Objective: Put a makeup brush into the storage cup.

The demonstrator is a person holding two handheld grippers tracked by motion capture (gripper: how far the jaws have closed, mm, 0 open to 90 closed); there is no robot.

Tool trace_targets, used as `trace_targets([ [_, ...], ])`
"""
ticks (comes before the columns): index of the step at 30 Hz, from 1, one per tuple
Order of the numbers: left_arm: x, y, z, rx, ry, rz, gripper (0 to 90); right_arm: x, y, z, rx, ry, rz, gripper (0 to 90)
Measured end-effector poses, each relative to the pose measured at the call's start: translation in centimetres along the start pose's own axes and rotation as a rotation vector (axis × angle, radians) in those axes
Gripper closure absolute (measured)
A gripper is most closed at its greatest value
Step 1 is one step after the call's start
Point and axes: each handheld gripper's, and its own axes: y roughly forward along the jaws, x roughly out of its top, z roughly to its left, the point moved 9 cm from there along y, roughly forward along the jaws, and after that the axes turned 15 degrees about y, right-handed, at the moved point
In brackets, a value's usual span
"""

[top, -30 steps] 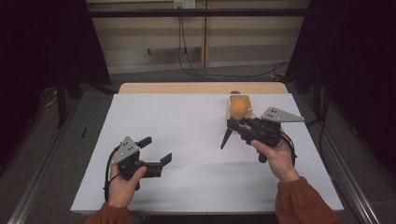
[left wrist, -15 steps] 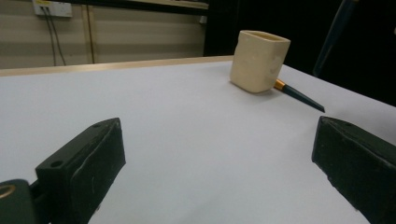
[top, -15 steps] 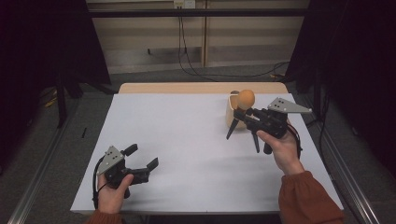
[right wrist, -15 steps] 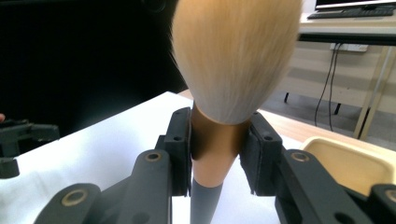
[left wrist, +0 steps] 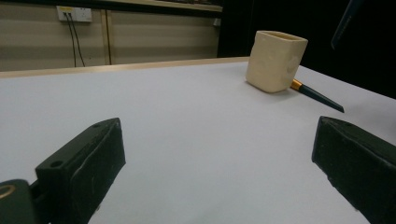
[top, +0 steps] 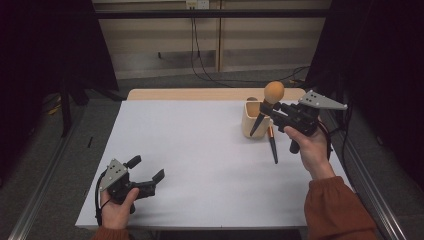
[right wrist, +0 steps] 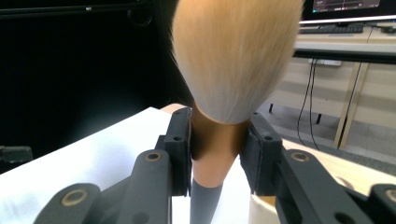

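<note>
Presently, item one: table (top: 200,150), white-topped with a wooden far edge, bare across its middle. Item two: left gripper (top: 147,175), now drawn back to the near left corner of the table, lower than it sat a second ago; its jaws stand wide apart and hold nothing, with plain tabletop showing between them in the left gripper view. Item three: right gripper (top: 267,106), raised and carried toward the far right since a second ago, when it was low beside the holder; its jaws are closed on the copper ferrule of the powder brush (right wrist: 233,60), handle hanging down below them. Item four: cream holder (top: 252,120), a squarish cup standing upright near the far right of the table, seemingly unmoved. Item five: powder brush, tan-bristled head uppermost, now hanging just above and beside the holder's rim rather than down at table level. Item six: slim brush (top: 273,146), dark handle with an orange band, lying flat on the table just beside the holder. Judgement: the lift suggests the powder brush is being lined up to go handle-first into the holder; the slim brush likely follows.
</note>
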Motion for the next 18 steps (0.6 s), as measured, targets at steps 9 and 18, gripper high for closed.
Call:
trace_targets([
  [9, -0.1, 0.0, 0.4, 0.027, 0.014, 0.004, 2.0, 2.4, 0.9, -1.0, -0.041, -0.021, -0.018, 66.5],
  [18, 0.1, -0.1, 0.1, 0.008, 0.026, -0.016, 2.1, 4.6, 2.4, -1.5, -0.062, -0.036, -0.029, 66.6],
])
